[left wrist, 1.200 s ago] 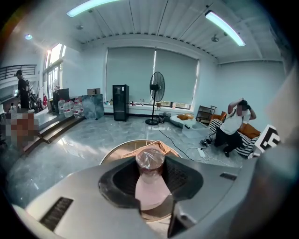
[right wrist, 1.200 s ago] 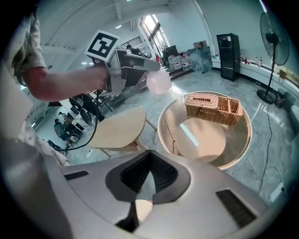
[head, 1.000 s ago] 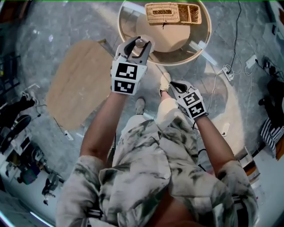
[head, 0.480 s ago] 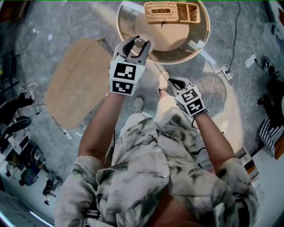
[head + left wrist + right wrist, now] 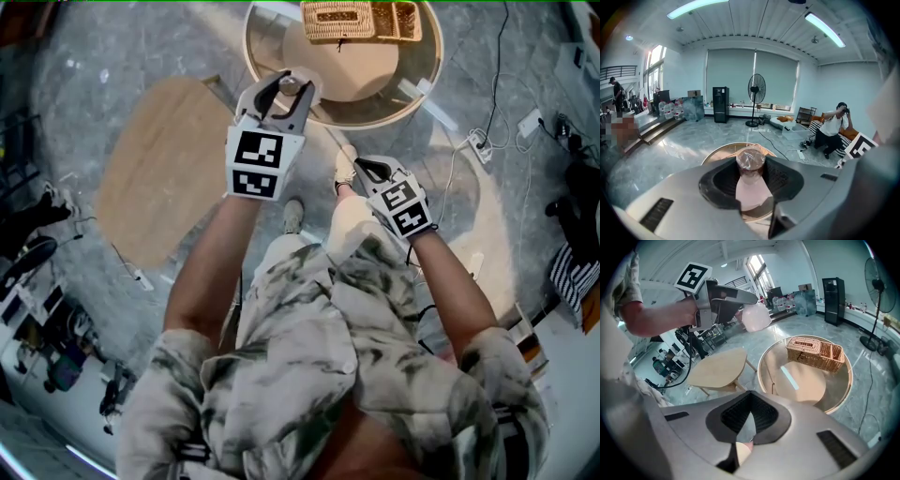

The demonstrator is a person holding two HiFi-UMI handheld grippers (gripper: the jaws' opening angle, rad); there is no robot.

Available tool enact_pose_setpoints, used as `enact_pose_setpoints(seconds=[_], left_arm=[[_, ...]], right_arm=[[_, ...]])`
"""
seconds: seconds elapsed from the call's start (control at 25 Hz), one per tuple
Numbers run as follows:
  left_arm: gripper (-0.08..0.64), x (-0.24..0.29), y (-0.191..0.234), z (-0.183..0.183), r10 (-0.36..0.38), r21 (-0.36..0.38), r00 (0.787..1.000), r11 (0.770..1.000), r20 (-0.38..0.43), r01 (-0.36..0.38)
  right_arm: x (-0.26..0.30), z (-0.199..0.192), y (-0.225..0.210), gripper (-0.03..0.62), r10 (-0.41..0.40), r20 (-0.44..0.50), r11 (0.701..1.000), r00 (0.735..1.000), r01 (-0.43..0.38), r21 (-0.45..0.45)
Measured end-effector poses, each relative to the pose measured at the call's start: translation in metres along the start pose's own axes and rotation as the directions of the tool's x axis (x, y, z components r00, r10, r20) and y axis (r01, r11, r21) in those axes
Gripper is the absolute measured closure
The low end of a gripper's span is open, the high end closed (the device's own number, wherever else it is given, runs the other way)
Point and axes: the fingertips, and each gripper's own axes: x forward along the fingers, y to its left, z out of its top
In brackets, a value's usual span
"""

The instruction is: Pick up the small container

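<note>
The small container [image 5: 290,86] is a translucent pinkish cup with a film lid, and my left gripper [image 5: 286,86] is shut on it. It hangs in the air above the near rim of the round table [image 5: 424,86]. In the left gripper view the container [image 5: 751,163] sits upright between the jaw pads. The right gripper view shows the left gripper [image 5: 725,295] from the side, with the container [image 5: 756,318] sticking out of it. My right gripper [image 5: 354,168] is lower, near my knee, with its jaws closed and nothing in them; its tips [image 5: 750,398] meet.
A wicker basket [image 5: 361,21] stands at the far side of the round glass-topped table. A light wooden side table [image 5: 159,169] is to the left. A power strip and cables [image 5: 483,150] lie on the floor at the right. A standing fan [image 5: 756,89] and a seated person [image 5: 833,127] are further off.
The left gripper has drifted slightly forward and left, still holding the container. The right gripper has shifted a little the same way and stays closed.
</note>
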Motion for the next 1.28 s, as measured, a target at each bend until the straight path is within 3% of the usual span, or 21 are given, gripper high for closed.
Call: enact_pose_setpoints(seconds=[1.28], left_arm=[[0.408,0.023,-0.005,-0.025,0.022,-0.034,0.999,0.999,-0.033,-0.023]], right_arm=[[0.004,-0.021,-0.015,0.572,0.016,-0.038,1.0,0.999,-0.016,-0.015]])
